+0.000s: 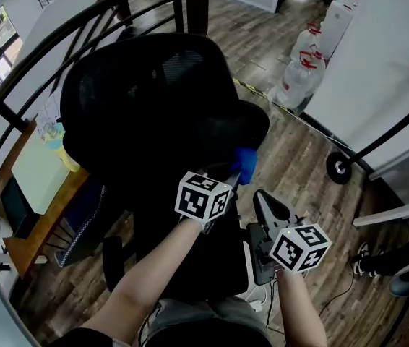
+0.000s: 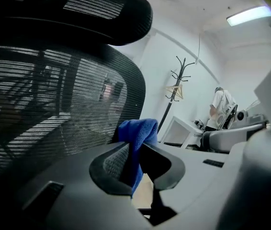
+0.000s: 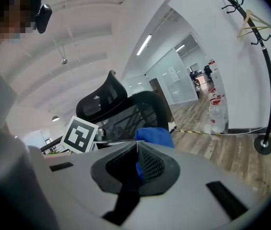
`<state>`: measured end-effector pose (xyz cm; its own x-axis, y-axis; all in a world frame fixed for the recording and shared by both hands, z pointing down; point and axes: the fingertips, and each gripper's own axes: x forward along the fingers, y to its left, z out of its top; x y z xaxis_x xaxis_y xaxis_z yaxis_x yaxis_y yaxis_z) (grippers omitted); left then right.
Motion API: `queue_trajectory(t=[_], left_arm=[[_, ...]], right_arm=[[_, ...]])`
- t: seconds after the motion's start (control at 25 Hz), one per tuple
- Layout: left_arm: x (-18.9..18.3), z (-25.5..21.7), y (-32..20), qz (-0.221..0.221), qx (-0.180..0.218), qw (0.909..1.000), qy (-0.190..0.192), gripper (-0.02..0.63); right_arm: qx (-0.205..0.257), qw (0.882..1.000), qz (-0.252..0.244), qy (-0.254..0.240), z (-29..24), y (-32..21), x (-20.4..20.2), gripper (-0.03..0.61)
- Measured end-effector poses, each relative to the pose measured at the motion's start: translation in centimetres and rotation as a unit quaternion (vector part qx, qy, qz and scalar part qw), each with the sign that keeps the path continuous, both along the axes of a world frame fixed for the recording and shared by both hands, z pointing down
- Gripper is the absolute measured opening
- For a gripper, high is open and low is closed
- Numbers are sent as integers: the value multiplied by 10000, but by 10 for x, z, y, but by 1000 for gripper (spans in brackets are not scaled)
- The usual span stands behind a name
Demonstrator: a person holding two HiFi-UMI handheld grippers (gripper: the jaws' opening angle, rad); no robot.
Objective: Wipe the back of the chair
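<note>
Black mesh chair [image 1: 154, 107] at centre-left, seen from behind, its headrest [image 2: 78, 8] above the backrest. Left gripper [image 1: 235, 179], near the backrest's right edge: jaws closed on a blue cloth [image 1: 246, 163], which bunches up past the jaw tips and lies against the mesh back. In the left gripper view the cloth [image 2: 138, 131] sits pinched between the two pads. Right gripper [image 1: 264, 201], just right of and nearer than the left, apart from the chair: jaw tips together, nothing gripped. Far right: water bottles [image 1: 298, 74] and a coat stand [image 1: 399, 129] on the wood floor [image 1: 298, 150].
</note>
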<state>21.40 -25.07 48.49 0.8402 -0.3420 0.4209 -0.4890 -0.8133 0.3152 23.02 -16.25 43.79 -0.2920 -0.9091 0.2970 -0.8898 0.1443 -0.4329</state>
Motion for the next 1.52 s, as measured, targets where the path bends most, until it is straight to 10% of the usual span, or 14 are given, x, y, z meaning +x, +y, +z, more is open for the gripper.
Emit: queue_trajectory(t=[0.6, 1.52], left_arm=[[-110, 10, -24, -906, 2, 9951, -398, 64], [-305, 10, -36, -2575, 1, 9636, -719, 64]], right_arm=[[-79, 9959, -870, -213, 12, -26, -75, 29], [-72, 9829, -1807, -345, 18, -62, -201, 29]])
